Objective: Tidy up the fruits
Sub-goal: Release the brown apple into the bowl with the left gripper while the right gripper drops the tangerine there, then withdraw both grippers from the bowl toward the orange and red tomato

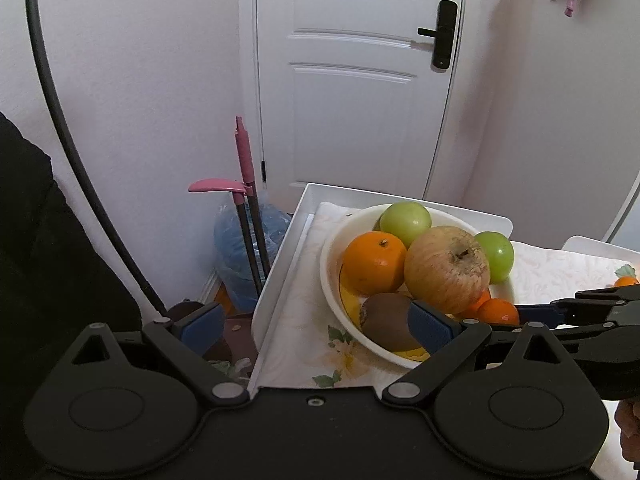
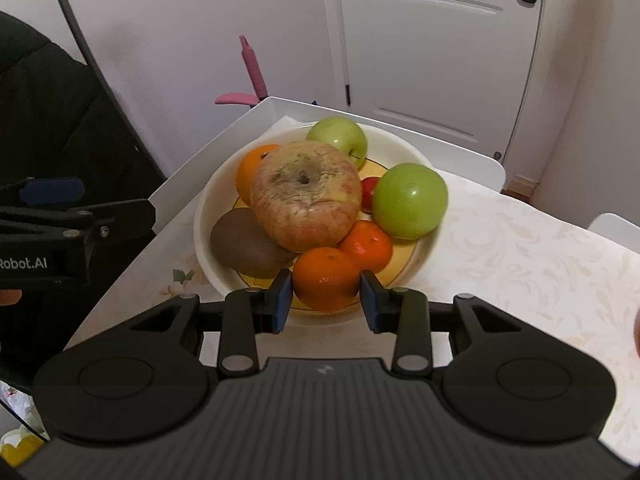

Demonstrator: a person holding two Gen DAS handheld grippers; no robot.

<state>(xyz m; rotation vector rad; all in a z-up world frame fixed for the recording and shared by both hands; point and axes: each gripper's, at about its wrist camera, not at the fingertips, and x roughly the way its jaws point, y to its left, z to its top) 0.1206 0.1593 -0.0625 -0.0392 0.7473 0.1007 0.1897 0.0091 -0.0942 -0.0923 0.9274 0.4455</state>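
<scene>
A white bowl (image 2: 202, 216) with a yellow inside holds fruit: a big wrinkled apple (image 2: 306, 194), two green apples (image 2: 410, 200) (image 2: 340, 136), an orange (image 2: 246, 168), a kiwi (image 2: 244, 246) and two tangerines (image 2: 326, 278) (image 2: 368, 244). My right gripper (image 2: 326, 296) is shut on the front tangerine at the bowl's near rim. My left gripper (image 1: 316, 326) is open and empty, at the bowl's left side, its right finger beside the kiwi (image 1: 386, 320). The bowl (image 1: 330, 276) and big apple (image 1: 446, 268) also show in the left wrist view.
The bowl stands on a white table (image 2: 520, 248) with a floral cloth, near its far left corner. Another orange fruit (image 1: 626, 281) lies at the right. A pink-handled broom (image 1: 244, 184) and a blue water jug (image 1: 236, 256) stand on the floor left of the table. A white door (image 1: 360, 80) is behind.
</scene>
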